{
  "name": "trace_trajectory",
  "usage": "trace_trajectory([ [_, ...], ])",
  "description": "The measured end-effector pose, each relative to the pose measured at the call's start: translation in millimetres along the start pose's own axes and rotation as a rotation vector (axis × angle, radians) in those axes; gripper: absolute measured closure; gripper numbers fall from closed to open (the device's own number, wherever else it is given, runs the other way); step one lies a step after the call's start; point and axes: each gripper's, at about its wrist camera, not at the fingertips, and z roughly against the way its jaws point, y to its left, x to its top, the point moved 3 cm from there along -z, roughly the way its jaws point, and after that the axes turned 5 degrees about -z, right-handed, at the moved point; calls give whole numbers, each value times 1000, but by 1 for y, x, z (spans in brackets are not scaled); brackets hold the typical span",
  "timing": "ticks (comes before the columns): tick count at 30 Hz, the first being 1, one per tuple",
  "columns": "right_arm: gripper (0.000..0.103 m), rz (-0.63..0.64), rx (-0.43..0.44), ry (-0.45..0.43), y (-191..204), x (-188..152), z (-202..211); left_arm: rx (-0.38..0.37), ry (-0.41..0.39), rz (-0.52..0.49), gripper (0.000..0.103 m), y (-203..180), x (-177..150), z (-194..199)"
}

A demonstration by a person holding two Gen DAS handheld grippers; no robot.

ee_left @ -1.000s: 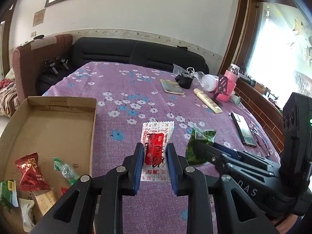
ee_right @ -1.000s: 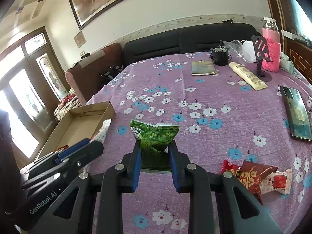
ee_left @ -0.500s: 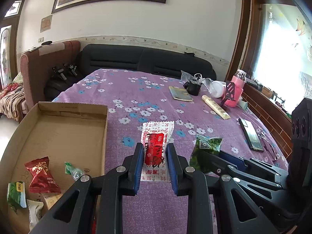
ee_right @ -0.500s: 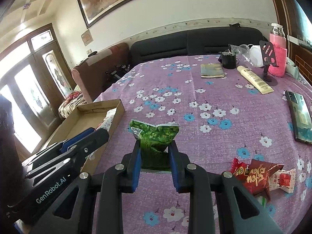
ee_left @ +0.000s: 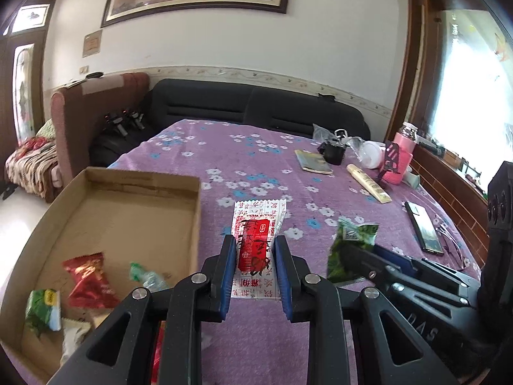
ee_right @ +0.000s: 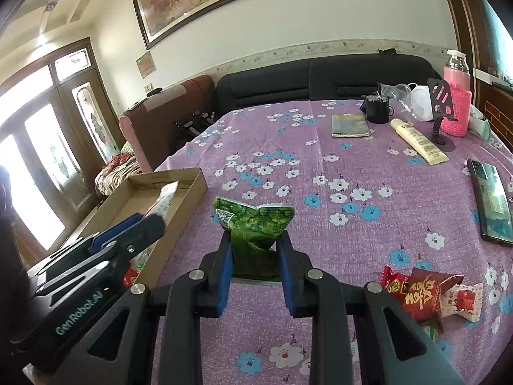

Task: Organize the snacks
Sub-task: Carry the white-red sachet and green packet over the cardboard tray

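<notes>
My left gripper point(ee_left: 253, 250) is shut on a white and red snack packet point(ee_left: 256, 243) and holds it above the purple flowered tablecloth, just right of the open cardboard box point(ee_left: 134, 186). The box holds several snacks, among them a red packet point(ee_left: 88, 280). My right gripper point(ee_right: 255, 250) is shut on a green snack packet point(ee_right: 256, 227), which also shows in the left wrist view point(ee_left: 351, 250). The box point(ee_right: 189, 189) lies to the left of it. Loose red snack packets point(ee_right: 423, 292) lie on the cloth at the lower right.
At the far right of the table lie a phone point(ee_right: 489, 203), a cream tube point(ee_right: 418, 141), a booklet point(ee_right: 349, 125), a black cup point(ee_right: 378, 109) and a pink bottle point(ee_right: 457, 109). A dark sofa point(ee_left: 256, 106) stands behind the table.
Both grippers have lifted and drawn back a little with their packets still held. The box now shows larger and nearer to the left gripper.
</notes>
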Motion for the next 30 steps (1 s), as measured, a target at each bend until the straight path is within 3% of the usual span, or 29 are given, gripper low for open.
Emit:
trace_trajectory([
  [5, 77, 11, 28, 2, 8, -2, 5, 30, -8, 47, 78, 28, -8, 20],
  [11, 77, 42, 87, 17, 33, -9, 15, 111, -27, 135, 78, 88, -21, 47],
  [17, 77, 49, 204, 135, 74, -25, 12, 188, 9, 179, 78, 130, -39, 52],
  [23, 76, 125, 241, 197, 121, -38, 1, 146, 67, 203, 78, 138, -49, 38],
  [30, 76, 203, 216, 230, 150, -54, -23, 93, 104, 218, 78, 139, -49, 26],
])
